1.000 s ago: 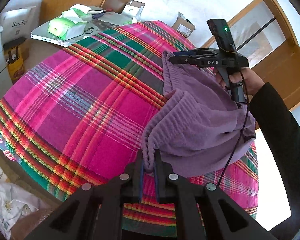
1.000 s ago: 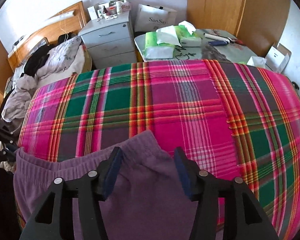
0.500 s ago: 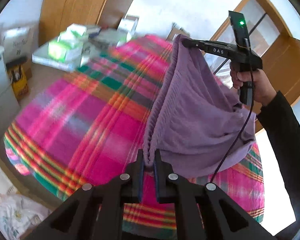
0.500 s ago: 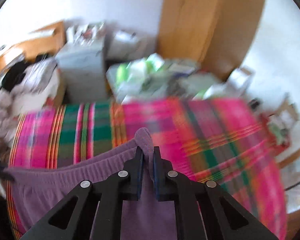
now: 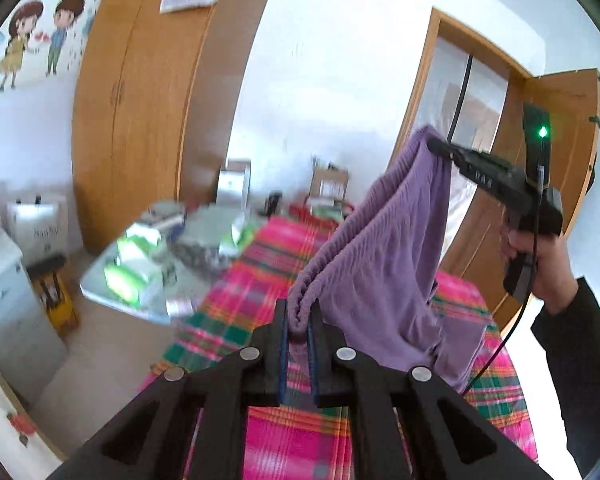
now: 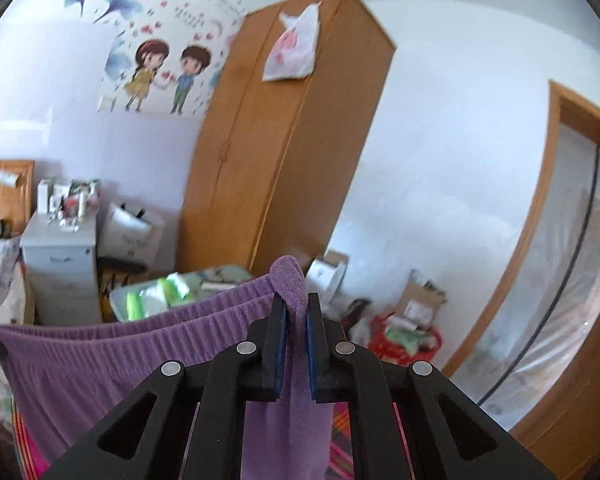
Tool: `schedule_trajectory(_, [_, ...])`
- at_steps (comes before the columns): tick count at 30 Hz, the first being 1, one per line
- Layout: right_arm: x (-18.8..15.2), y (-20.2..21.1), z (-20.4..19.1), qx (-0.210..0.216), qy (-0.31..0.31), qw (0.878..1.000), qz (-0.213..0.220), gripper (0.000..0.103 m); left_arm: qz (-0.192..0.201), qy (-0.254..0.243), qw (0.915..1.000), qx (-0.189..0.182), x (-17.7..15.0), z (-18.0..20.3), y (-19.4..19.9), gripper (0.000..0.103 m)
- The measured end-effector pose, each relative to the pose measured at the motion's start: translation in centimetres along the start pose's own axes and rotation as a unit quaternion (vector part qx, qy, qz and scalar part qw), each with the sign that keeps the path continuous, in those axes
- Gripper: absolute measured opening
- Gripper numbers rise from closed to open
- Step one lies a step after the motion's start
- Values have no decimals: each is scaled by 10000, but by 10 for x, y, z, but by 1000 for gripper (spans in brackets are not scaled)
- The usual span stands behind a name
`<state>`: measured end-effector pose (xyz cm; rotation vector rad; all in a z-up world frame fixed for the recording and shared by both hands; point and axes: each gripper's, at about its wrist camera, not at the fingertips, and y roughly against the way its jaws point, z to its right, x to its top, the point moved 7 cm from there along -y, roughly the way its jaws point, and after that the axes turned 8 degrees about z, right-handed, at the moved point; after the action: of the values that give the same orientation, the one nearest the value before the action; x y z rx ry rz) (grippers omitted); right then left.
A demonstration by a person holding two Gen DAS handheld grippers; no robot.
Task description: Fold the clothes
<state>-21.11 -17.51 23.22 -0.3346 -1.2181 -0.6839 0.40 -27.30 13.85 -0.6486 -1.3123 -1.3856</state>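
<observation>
Clearly both tools are clenched on the purple garment (image 5: pixel 384 264): the left gripper (image 5: pixel 298 322) pinches one end of its ribbed waistband, the right gripper (image 6: pixel 296 320) the other; it hangs above the plaid bed cover (image 5: pixel 300 432), likely so it falls flat for folding.

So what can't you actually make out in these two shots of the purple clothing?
- Purple garment: its kind is unclear; it hangs bunched in the left wrist view, its lower end behind the left gripper.
- Items on the side table: motion-blurred.
- Plaid blanket: in the right wrist view, mostly behind the cloth and the right gripper.
- The person: only a hand and a sleeve, cut by the edge.
</observation>
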Motion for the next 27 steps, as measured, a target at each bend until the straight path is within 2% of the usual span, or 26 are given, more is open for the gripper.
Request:
schedule_trajectory(3, [12, 3, -2, -44, 14, 9999, 132, 9, 171, -27, 9997, 150, 15, -7, 9, 8])
schedule_trajectory(6, [9, -13, -20, 47, 60, 9999, 141, 9, 209, 18, 9991, 357, 20, -21, 11, 8])
schedule_trajectory(11, [-20, -59, -57, 338, 81, 9993, -145, 9, -319, 357, 9956, 800, -11, -70, -20, 8])
schedule_trajectory(17, [-78, -135, -108, 708, 284, 9938, -809, 9, -985, 745, 9848, 1222, -58, -129, -69, 8])
schedule_trajectory(27, [-134, -233, -153, 986, 250, 9848, -1408, 9, -1273, 738, 9753, 1650, -82, -177, -109, 8])
